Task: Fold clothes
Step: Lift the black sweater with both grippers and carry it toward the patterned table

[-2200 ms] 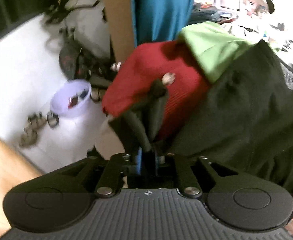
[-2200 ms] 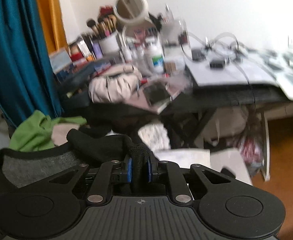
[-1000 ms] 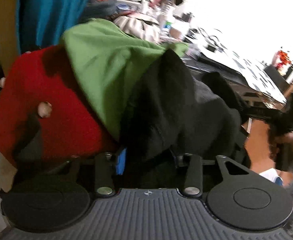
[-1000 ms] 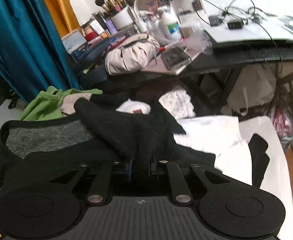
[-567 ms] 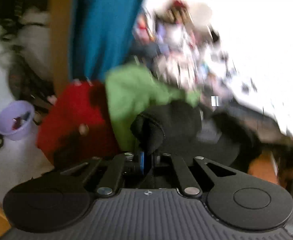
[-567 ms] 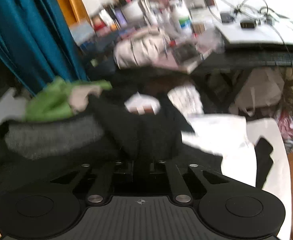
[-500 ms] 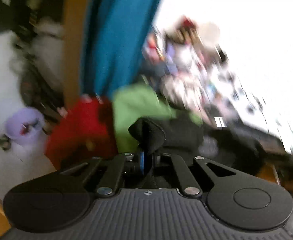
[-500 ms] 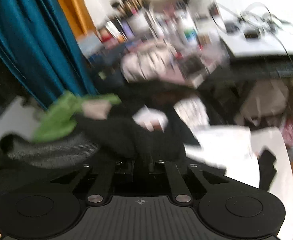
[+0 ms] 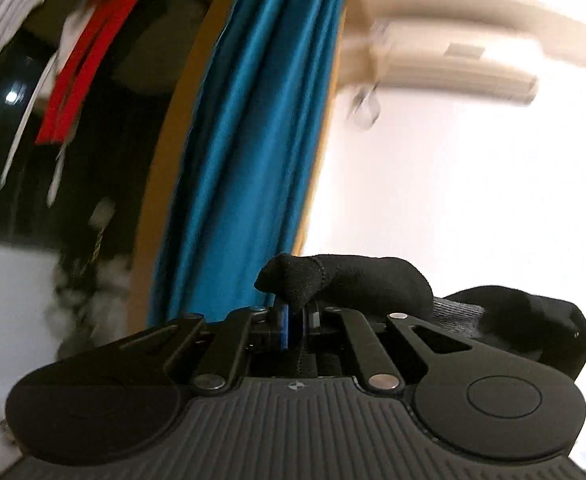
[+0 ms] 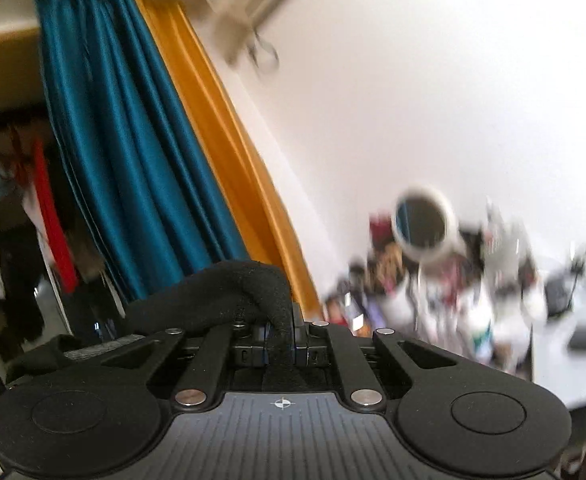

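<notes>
Barely begun: left gripper and right gripper each pinching black garment, lifted, no fold showing.

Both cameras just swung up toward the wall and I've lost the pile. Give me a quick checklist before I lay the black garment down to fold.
1. Left gripper shut on the black garment: ok.
2. Right gripper shut on the same cloth: ok.
3. Garment hanging flat between the grippers: cannot tell, only the pinched edges show.
4. Landing surface in view: not ok, both views face the blue curtain and wall.
5. Picture sharp enough to aim: not ok, the cluttered desk is blurred.
</notes>
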Demonstrator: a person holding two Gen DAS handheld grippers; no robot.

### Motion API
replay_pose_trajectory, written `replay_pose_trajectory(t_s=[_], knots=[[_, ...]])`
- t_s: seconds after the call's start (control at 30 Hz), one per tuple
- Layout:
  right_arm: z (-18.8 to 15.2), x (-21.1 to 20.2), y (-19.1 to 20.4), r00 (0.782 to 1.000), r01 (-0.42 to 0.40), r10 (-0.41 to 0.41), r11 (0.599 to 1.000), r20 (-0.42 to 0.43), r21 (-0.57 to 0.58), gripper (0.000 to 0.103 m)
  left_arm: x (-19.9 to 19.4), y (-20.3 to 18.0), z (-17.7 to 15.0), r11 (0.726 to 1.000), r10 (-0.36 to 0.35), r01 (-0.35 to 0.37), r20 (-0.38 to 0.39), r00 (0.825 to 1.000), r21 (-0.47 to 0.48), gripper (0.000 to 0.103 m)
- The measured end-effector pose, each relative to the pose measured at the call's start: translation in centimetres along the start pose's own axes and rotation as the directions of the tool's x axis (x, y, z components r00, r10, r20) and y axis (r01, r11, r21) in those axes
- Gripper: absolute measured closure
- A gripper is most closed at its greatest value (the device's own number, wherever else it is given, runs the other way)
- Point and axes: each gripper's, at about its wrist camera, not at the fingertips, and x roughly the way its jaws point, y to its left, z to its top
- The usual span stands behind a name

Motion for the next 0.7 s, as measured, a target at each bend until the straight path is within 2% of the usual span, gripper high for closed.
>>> replay_pose_trajectory(t_s=[0.1,0.2,0.3,0.43,0.47,0.5,0.63,0.7], knots=[[3.2,-5.3,0.2,0.996,0.031,-0.027,0.998,0.082,-0.047,0.096,-0.5,-2.1,0.7,0.995,-0.094,0.095,0.035,0.995,-0.01,0.097],[4.1,-10.3,0.7,0.986,0.112,-0.095,0.987,0.14,-0.115,0.096,-0.5,-3.4,-0.1,0.979,-0.202,0.203,0.031,0.979,-0.038,0.097],[3.6,-15.4,1.3,0.968,0.208,-0.184,0.968,0.169,-0.138,0.096,-0.1,-4.1,-2.1,0.95,-0.301,0.299,-0.006,0.954,-0.091,0.097],[0.7,-21.6,1.9,0.931,0.352,-0.328,0.923,0.159,-0.158,0.096,-1.3,-7.0,-5.5,0.938,-0.344,0.342,-0.02,0.939,-0.057,0.097],[0.0,-23.0,1.8,0.923,0.374,-0.353,0.916,0.149,-0.145,0.096,-1.6,-8.1,-6.1,0.929,-0.367,0.364,-0.038,0.929,-0.071,0.097],[-0.6,-24.4,1.5,0.914,0.4,-0.384,0.907,0.133,-0.132,0.096,-1.5,-9.2,-6.8,0.913,-0.403,0.396,-0.068,0.913,-0.097,0.097],[-1.8,-29.5,0.1,0.85,0.526,-0.521,0.843,0.077,-0.111,0.096,-1.3,-12.5,-8.3,0.859,-0.509,0.486,-0.169,0.844,-0.162,0.097],[-1.5,-32.1,-1.4,0.821,0.571,-0.566,0.818,0.073,-0.075,0.096,-1.2,-15.0,-9.2,0.848,-0.529,0.504,-0.197,0.825,-0.164,0.097]])
